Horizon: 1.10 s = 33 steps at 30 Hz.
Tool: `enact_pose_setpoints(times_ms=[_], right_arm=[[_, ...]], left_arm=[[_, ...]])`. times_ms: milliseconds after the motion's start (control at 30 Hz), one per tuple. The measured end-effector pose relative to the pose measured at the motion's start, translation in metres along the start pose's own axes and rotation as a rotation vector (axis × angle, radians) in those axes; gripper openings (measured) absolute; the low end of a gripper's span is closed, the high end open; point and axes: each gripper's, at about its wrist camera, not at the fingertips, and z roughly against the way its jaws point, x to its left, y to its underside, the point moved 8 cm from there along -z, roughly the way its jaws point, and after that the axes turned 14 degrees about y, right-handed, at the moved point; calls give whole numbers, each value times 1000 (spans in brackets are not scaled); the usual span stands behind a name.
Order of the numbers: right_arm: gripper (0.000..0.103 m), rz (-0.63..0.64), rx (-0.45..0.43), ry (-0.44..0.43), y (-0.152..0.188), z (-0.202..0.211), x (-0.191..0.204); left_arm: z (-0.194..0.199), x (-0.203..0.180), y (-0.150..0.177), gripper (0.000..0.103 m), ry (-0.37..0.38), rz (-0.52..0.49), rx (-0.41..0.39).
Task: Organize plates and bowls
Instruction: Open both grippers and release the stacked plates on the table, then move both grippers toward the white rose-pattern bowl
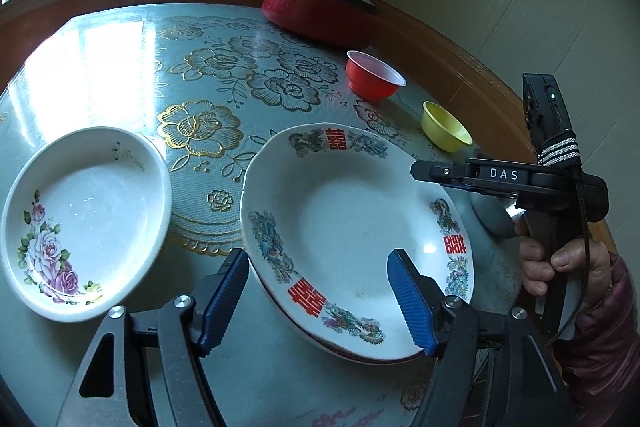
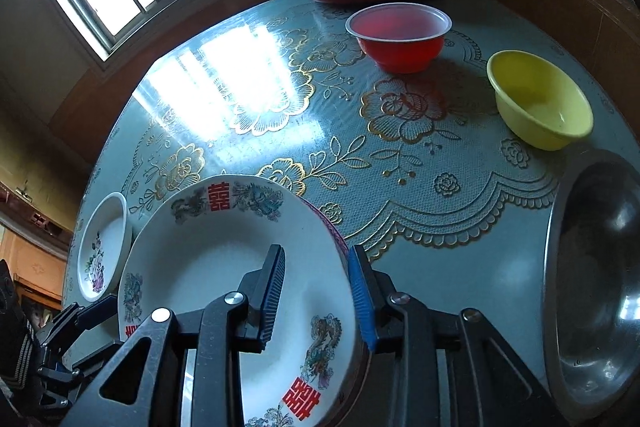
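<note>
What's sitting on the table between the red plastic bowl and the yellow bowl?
Nothing. Between the red plastic bowl and the yellow bowl lies only bare flowered tablecloth, clearest in the right wrist view.

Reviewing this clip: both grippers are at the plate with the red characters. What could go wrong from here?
1. The plate with red characters sits on another plate; the right hand-held gripper straddles their rims and may nudge the stack or pinch both.
2. The left hand-held gripper is open around the near rim, so the plate may lack support on that side.
3. The metal bowl is close on the right and could be bumped.
</note>
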Motion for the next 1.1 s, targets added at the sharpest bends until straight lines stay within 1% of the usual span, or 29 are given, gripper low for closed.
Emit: enact_pose_setpoints(times_ms=[100,200,267,300,367,467,533,633,767,867,967,1000,1067,1100], right_arm=[[34,2,4,2,0,-1,0],[34,6,12,16,2,0,1],[34,4,15,6,4,2,1],[34,1,21,-1,5,2,2],[34,-4,41,-19,7,0,2],[34,-21,75,-25,13,-5,2],[34,-25,79,-27,16,-6,3],[34,-22,82,-16,19,-6,3],[33,7,55,25,21,-4,4],[33,29,45,54,22,-3,6],[33,33,43,64,23,-3,6],[33,30,43,63,23,-2,5],[33,21,42,58,23,-2,4],[33,18,41,56,23,0,4]], left_arm=[[1,-1,-2,72,-1,6,-6],[3,-7,-3,71,-11,-39,-10],[2,-21,-1,71,68,-69,3],[2,-27,-1,71,73,-89,7],[-2,-35,1,71,46,-142,25],[-5,-41,3,71,55,-155,34],[-3,-41,2,71,43,-158,24],[3,-40,0,73,35,-154,4],[13,-29,-1,75,-15,-121,-27],[24,-14,-7,82,-61,-69,-79],[33,1,-11,86,-97,-26,-125],[33,5,-12,88,-108,-14,-128],[32,12,-13,88,-133,-2,-123],[30,13,-13,88,-133,-5,-120]])
